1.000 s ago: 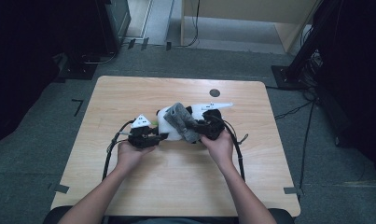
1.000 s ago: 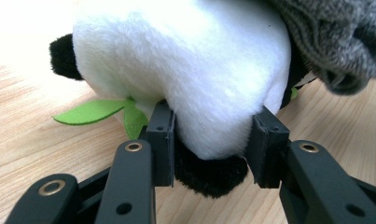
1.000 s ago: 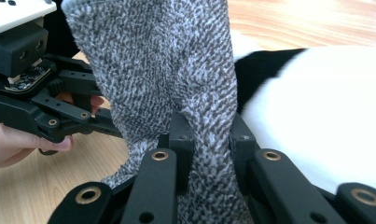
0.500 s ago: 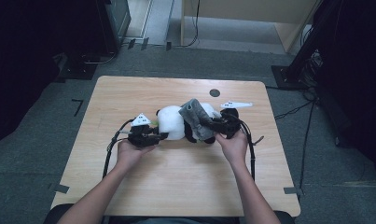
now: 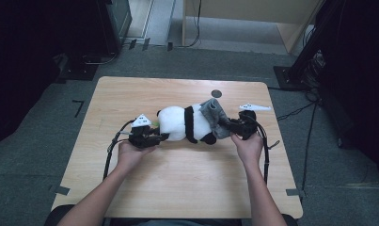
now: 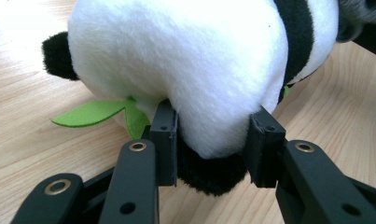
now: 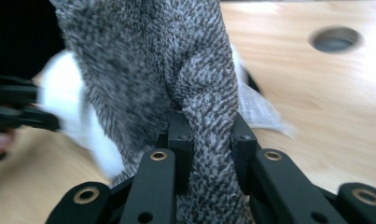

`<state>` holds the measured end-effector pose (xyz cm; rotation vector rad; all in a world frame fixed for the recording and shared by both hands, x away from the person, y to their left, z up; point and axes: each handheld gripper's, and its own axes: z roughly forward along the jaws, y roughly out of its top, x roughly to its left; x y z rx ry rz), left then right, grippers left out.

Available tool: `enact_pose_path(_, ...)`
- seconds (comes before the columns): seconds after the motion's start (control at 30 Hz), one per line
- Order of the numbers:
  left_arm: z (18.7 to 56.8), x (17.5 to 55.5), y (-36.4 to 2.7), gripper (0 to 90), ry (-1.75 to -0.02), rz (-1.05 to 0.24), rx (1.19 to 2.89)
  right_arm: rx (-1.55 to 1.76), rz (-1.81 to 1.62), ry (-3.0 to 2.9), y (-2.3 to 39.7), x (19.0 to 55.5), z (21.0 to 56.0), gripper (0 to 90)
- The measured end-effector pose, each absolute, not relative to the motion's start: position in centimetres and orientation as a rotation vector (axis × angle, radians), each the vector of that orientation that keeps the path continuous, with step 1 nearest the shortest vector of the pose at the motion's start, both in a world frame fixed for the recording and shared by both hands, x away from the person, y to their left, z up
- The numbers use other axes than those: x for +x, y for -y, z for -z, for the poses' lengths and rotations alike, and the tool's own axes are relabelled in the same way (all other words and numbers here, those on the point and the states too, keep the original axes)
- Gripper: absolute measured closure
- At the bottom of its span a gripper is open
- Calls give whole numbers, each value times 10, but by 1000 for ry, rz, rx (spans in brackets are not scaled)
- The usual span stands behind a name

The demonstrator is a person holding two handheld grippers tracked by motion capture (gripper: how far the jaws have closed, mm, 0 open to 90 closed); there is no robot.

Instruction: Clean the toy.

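A black-and-white panda plush lies on its side across the middle of the wooden table. My left gripper is shut on its left end; in the left gripper view the jaws pinch white fur with a black patch below, beside a green felt leaf. A grey fuzzy cloth covers the panda's right end. My right gripper is shut on a twisted fold of that cloth, with the pads pressing from both sides. The white plush shows blurred behind the cloth.
A round hole sits in the table behind the plush. A white fabric tag sticks out by the cloth. Cables trail from both grippers toward the front edge. Dark equipment stands on the floor at the left and right.
My right gripper has moved right with the grey cloth, drawing it off the panda's middle toward its right end. More of the white body is uncovered. The left gripper has stayed put.
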<state>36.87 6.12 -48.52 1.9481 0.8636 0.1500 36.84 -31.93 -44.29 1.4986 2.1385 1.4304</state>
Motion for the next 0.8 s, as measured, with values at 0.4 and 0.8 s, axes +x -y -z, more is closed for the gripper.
enact_pose_path(0.4, 489, 372, -66, 619, -854, -123, 1943, 1649, -1335, -2120, 332, 378, 464, 771)
enact_pose_path(0.8, 490, 378, -76, 599, -792, -105, 1982, 1557, -1540, -1969, 344, 377, 429, 768)
